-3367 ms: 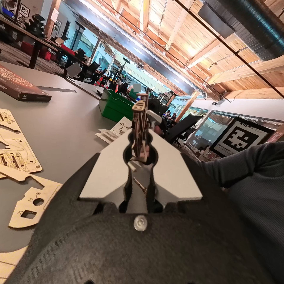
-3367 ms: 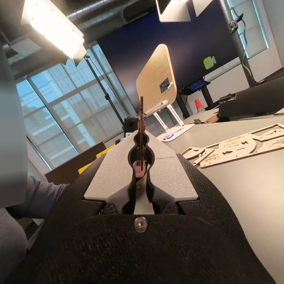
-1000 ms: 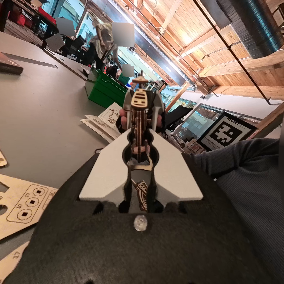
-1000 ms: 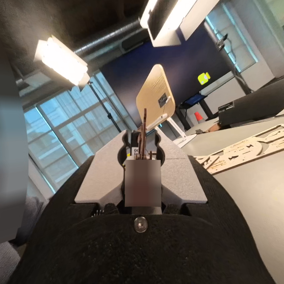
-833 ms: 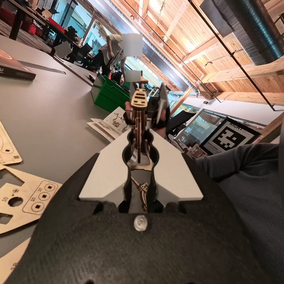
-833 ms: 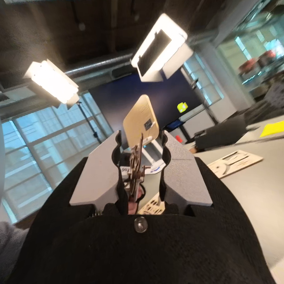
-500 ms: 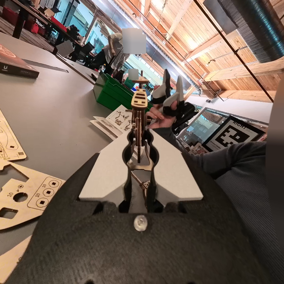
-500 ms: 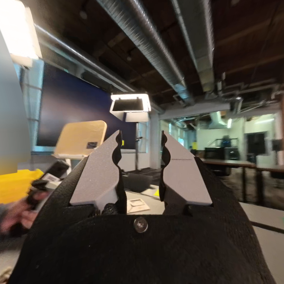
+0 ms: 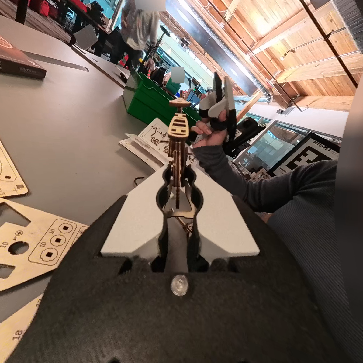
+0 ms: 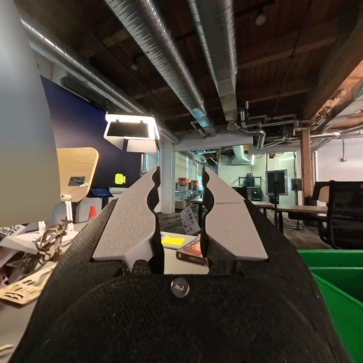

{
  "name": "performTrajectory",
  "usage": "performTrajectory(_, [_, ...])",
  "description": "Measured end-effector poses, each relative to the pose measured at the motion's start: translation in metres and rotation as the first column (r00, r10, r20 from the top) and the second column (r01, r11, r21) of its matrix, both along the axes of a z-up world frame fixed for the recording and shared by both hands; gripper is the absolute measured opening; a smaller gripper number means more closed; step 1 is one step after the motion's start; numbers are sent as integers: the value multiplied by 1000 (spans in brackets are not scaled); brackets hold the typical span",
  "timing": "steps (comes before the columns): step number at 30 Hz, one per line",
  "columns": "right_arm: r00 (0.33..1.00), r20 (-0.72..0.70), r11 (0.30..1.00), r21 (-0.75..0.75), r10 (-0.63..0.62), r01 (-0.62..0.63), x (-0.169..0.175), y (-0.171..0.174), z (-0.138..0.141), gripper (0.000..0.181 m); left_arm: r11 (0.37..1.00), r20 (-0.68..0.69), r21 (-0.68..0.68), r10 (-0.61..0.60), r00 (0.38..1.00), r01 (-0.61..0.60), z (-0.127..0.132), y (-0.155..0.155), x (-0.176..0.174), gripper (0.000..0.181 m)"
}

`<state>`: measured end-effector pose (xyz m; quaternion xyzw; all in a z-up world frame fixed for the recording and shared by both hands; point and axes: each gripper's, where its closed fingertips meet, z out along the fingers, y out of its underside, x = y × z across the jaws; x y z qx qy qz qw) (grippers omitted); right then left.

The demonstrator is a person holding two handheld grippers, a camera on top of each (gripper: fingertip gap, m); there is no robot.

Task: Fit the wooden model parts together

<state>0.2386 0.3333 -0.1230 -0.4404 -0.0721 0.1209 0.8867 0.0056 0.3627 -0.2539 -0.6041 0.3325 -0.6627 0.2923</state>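
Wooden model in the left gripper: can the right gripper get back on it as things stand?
Probably yes. The right gripper is open and empty, and the wooden model sticks well above the shut left gripper, upper part exposed.

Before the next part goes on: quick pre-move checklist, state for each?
1. Left gripper shut on the wooden model: ok.
2. Model upright, top end clear of the fingers: ok.
3. Right gripper open and empty: ok.
4. Right gripper clear of the model, raised beside it: ok.
5. Part sheets in view on the table: ok.
6. Next part identified: cannot tell.
7. Last joint fully seated: cannot tell.
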Motion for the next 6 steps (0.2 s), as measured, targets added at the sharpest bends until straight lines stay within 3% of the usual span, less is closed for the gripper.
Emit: performTrajectory(6, [993,-106,997,68,53,-46,7,-18,18,40,1000,-3,-11,-1,1000,0,-1,1,0,15])
